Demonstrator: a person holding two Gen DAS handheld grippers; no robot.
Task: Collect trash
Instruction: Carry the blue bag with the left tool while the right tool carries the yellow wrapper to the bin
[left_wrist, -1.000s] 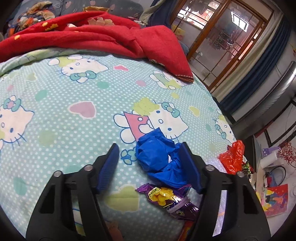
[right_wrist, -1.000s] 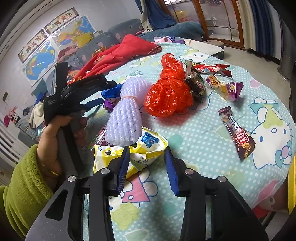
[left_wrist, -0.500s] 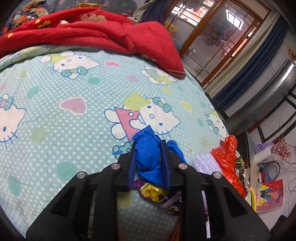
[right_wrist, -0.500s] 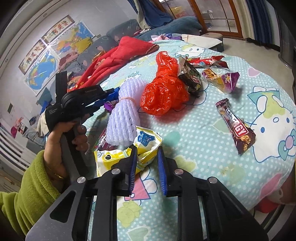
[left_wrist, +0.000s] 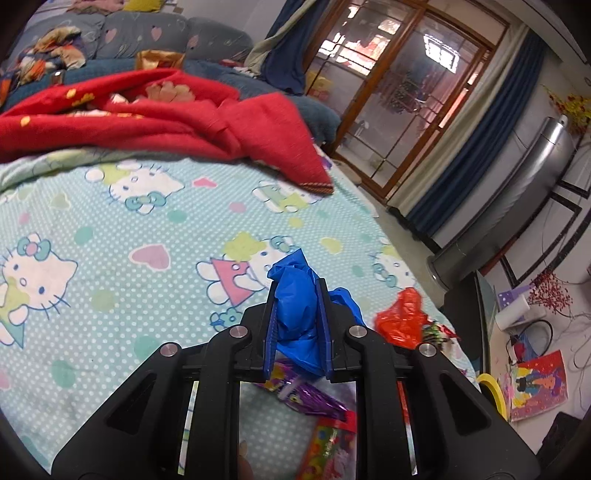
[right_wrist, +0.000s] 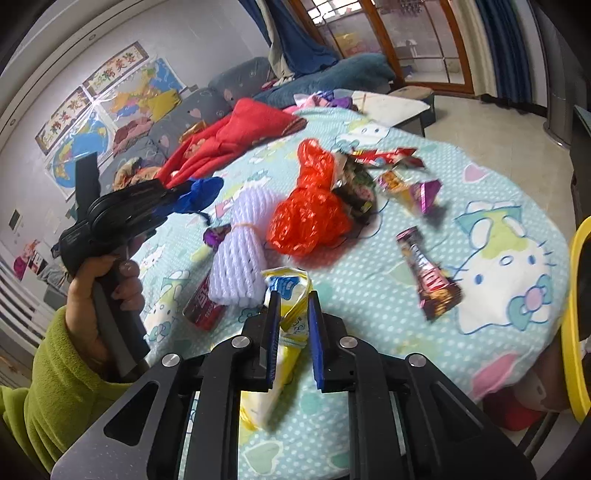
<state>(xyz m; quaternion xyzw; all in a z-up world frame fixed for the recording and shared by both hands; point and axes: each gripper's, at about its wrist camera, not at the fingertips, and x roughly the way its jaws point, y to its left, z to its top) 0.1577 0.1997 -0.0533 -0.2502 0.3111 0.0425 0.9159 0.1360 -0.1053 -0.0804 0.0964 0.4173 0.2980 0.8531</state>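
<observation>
My left gripper (left_wrist: 296, 291) is shut on a crumpled blue plastic bag (left_wrist: 297, 314) and holds it above the cartoon-cat bedsheet (left_wrist: 110, 229); it also shows in the right wrist view (right_wrist: 201, 192). My right gripper (right_wrist: 292, 299) is shut on a yellow snack packet (right_wrist: 286, 332), lifted off the sheet. On the bed lie a white foam net (right_wrist: 243, 240), a red plastic bag (right_wrist: 308, 210), a purple wrapper (left_wrist: 306, 391), a brown candy bar wrapper (right_wrist: 430, 273), a red packet (right_wrist: 203, 306) and several small wrappers (right_wrist: 399, 177).
A red blanket (left_wrist: 155, 114) is heaped at the far side of the bed. A yellow-rimmed bin (right_wrist: 576, 325) stands at the bed's right edge. A sofa (right_wrist: 229, 88), a glass door (left_wrist: 406, 92) and blue curtains (left_wrist: 469, 147) lie beyond.
My left gripper closed on the blue bag and lifted it. My right gripper closed on the yellow packet and raised it off the sheet.
</observation>
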